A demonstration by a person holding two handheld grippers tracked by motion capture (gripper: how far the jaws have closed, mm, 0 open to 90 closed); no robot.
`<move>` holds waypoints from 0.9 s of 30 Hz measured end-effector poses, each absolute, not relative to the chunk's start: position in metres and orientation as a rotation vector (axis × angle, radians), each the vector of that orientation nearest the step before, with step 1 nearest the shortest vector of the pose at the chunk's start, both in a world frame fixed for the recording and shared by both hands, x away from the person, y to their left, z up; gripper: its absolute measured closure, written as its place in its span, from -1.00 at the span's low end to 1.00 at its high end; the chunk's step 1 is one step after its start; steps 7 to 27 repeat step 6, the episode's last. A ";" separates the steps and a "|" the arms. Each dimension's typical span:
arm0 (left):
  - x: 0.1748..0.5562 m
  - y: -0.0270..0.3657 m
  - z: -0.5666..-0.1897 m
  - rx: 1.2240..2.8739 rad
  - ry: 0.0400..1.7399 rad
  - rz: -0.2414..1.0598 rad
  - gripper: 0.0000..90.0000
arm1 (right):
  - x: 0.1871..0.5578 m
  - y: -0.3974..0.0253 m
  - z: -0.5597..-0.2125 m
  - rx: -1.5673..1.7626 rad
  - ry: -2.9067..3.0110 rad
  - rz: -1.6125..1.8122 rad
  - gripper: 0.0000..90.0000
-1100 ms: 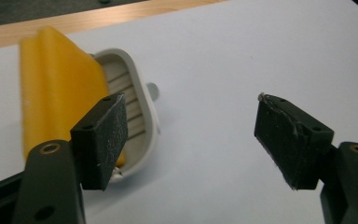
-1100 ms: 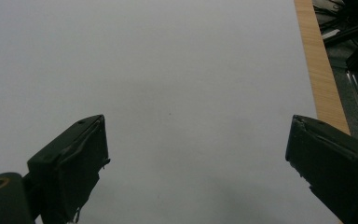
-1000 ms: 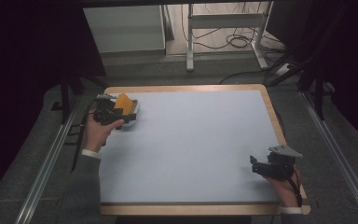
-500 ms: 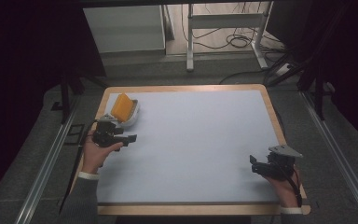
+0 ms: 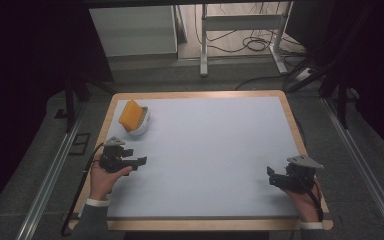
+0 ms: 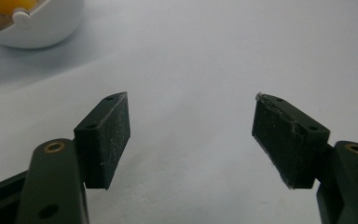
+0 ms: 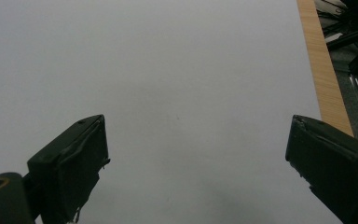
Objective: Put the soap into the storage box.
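A white bowl (image 5: 141, 125) at the far left of the pale table top (image 5: 205, 150) holds an orange sponge-like block (image 5: 131, 114) standing tilted in it. The bowl's rim (image 6: 37, 28) also shows at the upper left of the left gripper view. My left gripper (image 5: 139, 162) (image 6: 191, 135) sits near the left edge, a little nearer than the bowl, open with nothing between its jaws. My right gripper (image 5: 271, 176) (image 7: 196, 168) rests at the near right corner, wide open and empty, pointing left over the bare surface.
A wooden border (image 5: 195, 94) (image 7: 324, 79) frames the table top. Metal rails (image 5: 50, 175) run along both sides. Beyond the far edge stand a white cabinet (image 5: 132, 30) and a metal frame (image 5: 240, 35) with cables on the floor.
My left gripper has drawn back from the bowl toward the near left edge, leaving the orange block in the bowl. The right gripper has stayed put.
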State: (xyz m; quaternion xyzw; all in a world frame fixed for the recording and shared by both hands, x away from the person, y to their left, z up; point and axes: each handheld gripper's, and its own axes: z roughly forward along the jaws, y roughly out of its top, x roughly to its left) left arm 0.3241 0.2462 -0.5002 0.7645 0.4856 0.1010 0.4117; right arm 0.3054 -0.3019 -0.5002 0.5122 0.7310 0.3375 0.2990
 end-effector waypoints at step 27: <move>0.324 0.241 -0.503 1.948 1.207 0.238 -0.39 | 0.304 -0.300 -0.499 1.345 1.939 0.903 -0.87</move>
